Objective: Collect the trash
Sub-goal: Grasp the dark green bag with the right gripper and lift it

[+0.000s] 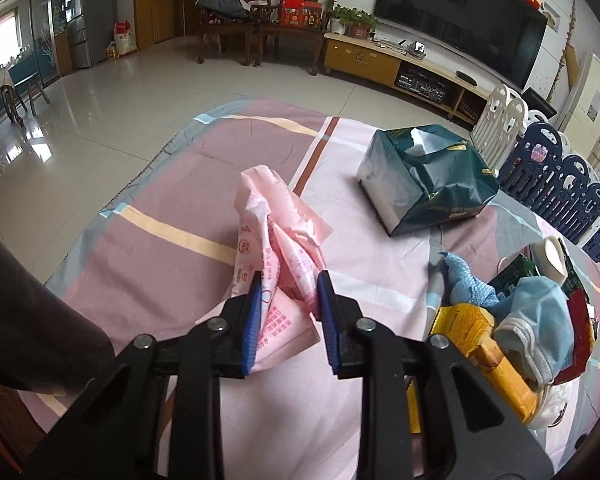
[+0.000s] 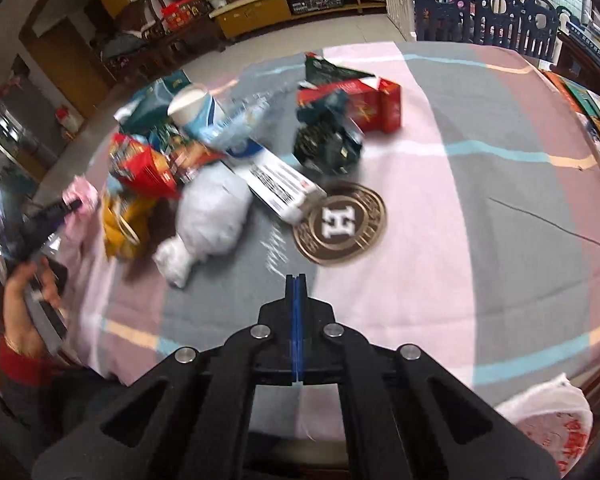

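Left wrist view: my left tongs [image 1: 288,280] pinch the crumpled pink wrapper [image 1: 278,236], just left of the green tissue pack [image 1: 428,176]; it's light, floppy film, best gripped at its bunched middle. My right tongs [image 2: 296,280] are closed, empty.

I see a striped tablecloth [image 1: 172,184] under everything, a green tissue pack [image 1: 428,176] at far right, two wooden chairs [image 1: 268,12] (one piled with clothes) and a dark television [image 1: 460,12] beyond.
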